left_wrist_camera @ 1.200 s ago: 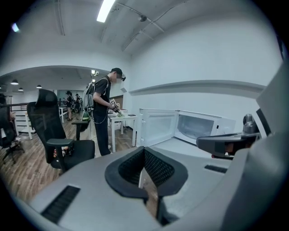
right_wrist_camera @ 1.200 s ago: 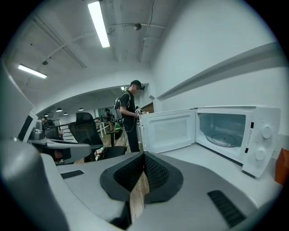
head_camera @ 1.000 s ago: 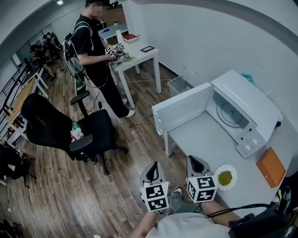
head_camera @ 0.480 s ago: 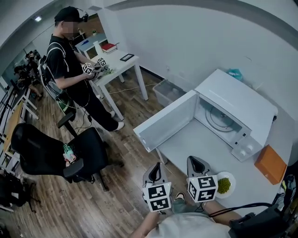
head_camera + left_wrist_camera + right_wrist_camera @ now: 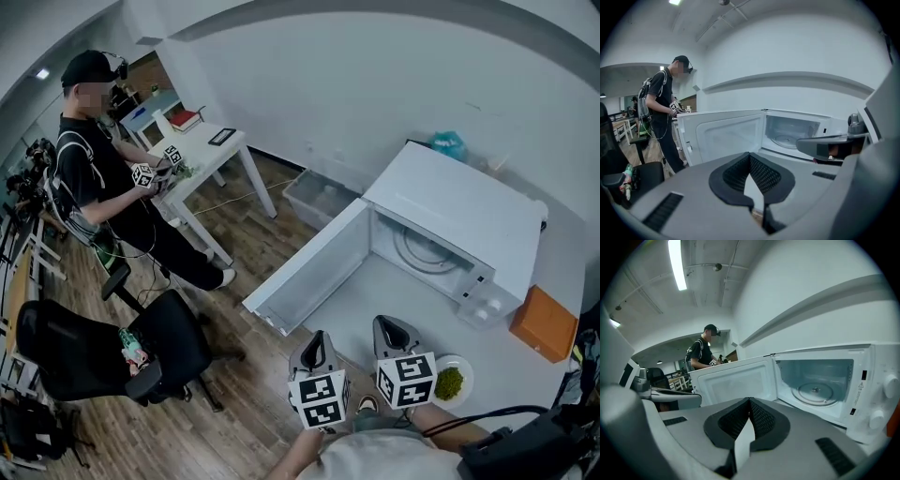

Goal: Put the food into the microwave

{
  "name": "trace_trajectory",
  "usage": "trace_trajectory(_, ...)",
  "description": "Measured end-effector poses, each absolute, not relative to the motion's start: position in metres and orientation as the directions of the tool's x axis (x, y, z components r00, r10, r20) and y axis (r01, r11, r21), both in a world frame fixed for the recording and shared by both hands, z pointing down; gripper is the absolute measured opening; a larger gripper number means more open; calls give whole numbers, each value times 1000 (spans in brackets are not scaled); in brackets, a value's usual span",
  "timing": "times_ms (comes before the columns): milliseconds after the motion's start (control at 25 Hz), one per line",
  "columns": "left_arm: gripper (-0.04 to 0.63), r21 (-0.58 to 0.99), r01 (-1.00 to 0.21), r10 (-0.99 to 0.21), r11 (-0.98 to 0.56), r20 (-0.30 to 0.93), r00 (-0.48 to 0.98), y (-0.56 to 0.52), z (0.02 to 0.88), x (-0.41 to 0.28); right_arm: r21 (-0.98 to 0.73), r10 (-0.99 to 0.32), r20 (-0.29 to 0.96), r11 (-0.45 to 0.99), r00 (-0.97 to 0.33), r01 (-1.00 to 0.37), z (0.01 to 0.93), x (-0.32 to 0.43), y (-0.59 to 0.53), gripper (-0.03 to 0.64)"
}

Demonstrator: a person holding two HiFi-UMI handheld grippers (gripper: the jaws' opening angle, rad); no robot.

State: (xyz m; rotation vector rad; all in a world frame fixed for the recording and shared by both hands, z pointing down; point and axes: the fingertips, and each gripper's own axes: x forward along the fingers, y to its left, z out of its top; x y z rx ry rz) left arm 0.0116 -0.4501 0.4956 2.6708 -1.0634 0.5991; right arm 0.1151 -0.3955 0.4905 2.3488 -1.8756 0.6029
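Head view: plate of green food (image 5: 450,382) sits on the white table (image 5: 375,302), just right of the right gripper (image 5: 394,330), with the left gripper (image 5: 312,344) alongside; the microwave (image 5: 450,220) stands open. Left gripper view: jaws pressed together, nothing between them. Right gripper view: jaws likewise together and empty, glass turntable (image 5: 816,391) bare inside.

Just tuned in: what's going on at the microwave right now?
A person holds both grippers low at the near edge of the table. The left gripper and right gripper are each shut with nothing between the jaws. The microwave has its door swung wide and its turntable bare. The plate of green food sits just right of the right gripper, not yet picked up.
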Motion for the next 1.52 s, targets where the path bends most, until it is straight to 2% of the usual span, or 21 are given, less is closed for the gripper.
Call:
trace_trajectory(520, -2, 69, -532, -455, -844, 434, 778, -449, 491, 91, -163, -861, 360, -437, 359, -885, 485, 176, -370, 17)
trace_trajectory(1040, -2, 75, -203, -157, -976, 399, 904, -445, 470, 185, -155, -716, 317, -686, 622, -711, 462, 226, -355, 17)
trace_trajectory(1520, -2, 104, 12, 56, -994, 425, 904, -398, 489, 215, -174, -586, 353, -807, 729, -565, 475, 237, -310, 17)
